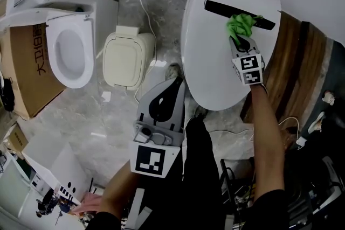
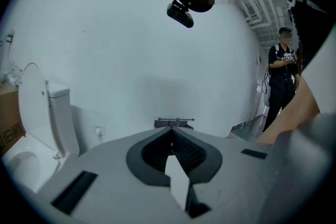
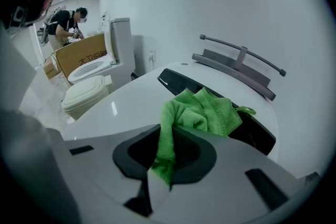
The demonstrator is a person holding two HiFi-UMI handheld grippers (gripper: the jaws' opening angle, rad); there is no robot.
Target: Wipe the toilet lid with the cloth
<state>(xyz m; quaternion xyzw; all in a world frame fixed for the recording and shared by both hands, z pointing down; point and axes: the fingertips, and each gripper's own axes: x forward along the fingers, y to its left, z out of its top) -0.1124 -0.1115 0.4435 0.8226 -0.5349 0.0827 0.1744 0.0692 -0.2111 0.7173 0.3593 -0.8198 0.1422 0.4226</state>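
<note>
toilet lid [image 1: 215, 72]: white, down, upper right | left gripper [image 1: 173, 83]: off the lid's left edge, jaws pressed together, empty | right gripper [image 1: 239, 39]: over lid's rear, jaws clamped on cloth | cloth [image 1: 240, 23]: green, bunched against dark strip at lid's back

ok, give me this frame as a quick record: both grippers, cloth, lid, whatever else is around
right gripper: shut on the green cloth
green cloth position: bunched, resting on the toilet lid at the dark strip near its rear
left gripper: shut, nothing between the jaws, held off the toilet lid
nearby: open white toilet, cream closed toilet, cardboard box
</note>
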